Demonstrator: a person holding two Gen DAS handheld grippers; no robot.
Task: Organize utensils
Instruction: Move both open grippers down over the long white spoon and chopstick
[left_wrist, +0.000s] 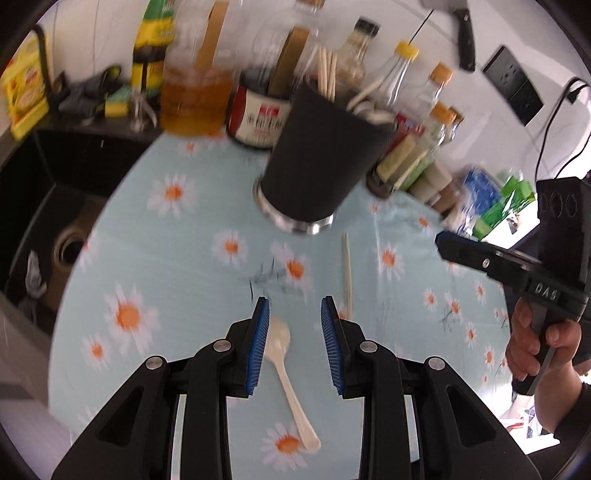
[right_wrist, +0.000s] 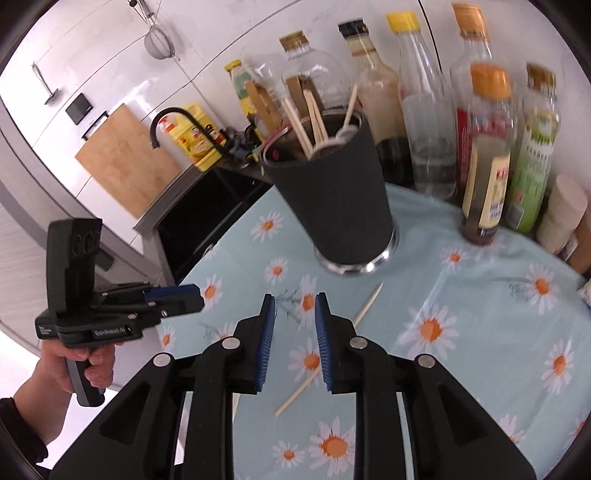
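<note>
Left wrist view: the spoon (left_wrist: 286, 363) lies lengthwise under the released left tongs (left_wrist: 295, 314), bowl toward the cup (left_wrist: 317, 155), nearer than the empty, part-open right tongs (right_wrist: 294, 312).

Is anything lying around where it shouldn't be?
Yes. A white spoon and a single chopstick lie loose on the daisy tablecloth, while the others stand in the black cup. Both hand-held grippers are open and empty. Nothing looks spilled or broken.
</note>
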